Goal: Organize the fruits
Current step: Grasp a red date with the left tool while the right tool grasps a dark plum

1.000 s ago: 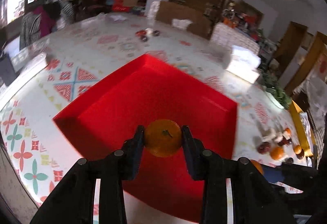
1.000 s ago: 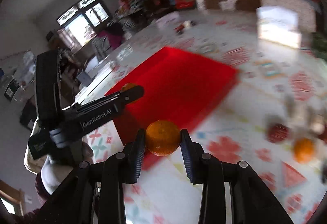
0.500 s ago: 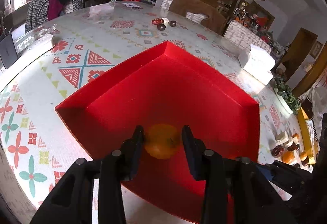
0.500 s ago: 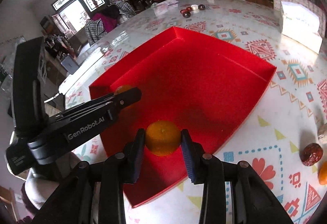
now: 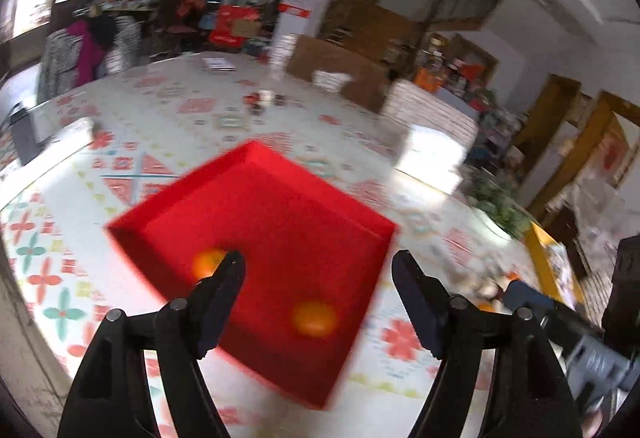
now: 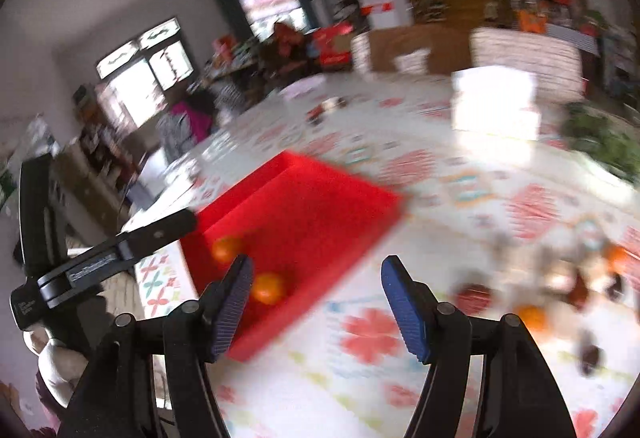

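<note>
Both oranges lie loose in the red tray (image 5: 280,222): one orange (image 5: 314,318) at 6 o'clock on its floor, the other orange (image 5: 206,263) at 9 o'clock by the wall. The left tool (image 5: 318,274) and right tool (image 6: 316,278) are opening, nothing between their jaws. Judged light, round, inclined to roll; grip across the middle. Only the right view shows the remaining fruits (image 6: 532,318) clearly, at 3 o'clock on the desk (image 6: 360,378).
</note>
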{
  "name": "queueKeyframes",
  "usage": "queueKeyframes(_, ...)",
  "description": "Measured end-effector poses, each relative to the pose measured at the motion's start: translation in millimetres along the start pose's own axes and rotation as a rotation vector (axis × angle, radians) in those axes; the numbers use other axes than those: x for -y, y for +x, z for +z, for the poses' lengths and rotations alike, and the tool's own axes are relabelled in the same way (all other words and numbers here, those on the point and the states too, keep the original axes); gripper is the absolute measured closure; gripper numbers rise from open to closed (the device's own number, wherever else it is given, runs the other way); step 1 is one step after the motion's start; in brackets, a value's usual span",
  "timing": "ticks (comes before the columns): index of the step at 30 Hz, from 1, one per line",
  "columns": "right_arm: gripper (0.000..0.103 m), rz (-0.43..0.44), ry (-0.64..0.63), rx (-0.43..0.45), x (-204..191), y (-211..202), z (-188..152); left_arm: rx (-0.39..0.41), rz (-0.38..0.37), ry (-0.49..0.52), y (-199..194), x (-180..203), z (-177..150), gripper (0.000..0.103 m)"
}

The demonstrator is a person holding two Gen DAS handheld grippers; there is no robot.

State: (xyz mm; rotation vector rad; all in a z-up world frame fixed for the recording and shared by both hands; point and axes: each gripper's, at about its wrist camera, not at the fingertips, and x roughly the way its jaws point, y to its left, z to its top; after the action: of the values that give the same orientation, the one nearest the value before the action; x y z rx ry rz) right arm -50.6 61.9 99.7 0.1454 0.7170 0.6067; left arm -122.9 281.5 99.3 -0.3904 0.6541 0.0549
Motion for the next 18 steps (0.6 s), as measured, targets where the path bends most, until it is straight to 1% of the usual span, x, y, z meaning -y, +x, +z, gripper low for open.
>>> queueKeyframes(4, 0.031, -0.089, 0.149, 0.044, 73, -55, -12, -0.054, -0.077, 0.07, 17, 48, -15, 0.027)
queueKeyframes(5, 0.031, -0.129, 0.185, 0.049, 93, -67, -19, -0.073, -0.092, 0.086, 25, 61, -20, 0.027)
queueKeyframes(7, 0.031, -0.189, 0.219, 0.029, 118, -76, -30, -0.114, -0.115, 0.112, 40, 80, -30, 0.027)
queueKeyframes(9, 0.031, -0.229, 0.245, -0.025, 140, -74, -45, -0.167, -0.146, 0.141, 59, 100, -41, 0.027)
queueKeyframes(10, 0.031, -0.237, 0.247, -0.039, 145, -72, -49, -0.195, -0.157, 0.159, 70, 110, -46, 0.027)
queueKeyframes(13, 0.031, -0.263, 0.232, -0.075, 156, -62, -58, -0.246, -0.156, 0.21, 96, 131, -56, 0.027)
queueKeyframes(15, 0.032, -0.263, 0.213, -0.089, 159, -54, -60, -0.255, -0.156, 0.256, 108, 139, -58, 0.028)
queueKeyframes(18, 0.036, -0.286, 0.17, -0.123, 156, -37, -63, -0.273, -0.134, 0.34, 125, 148, -64, 0.028)
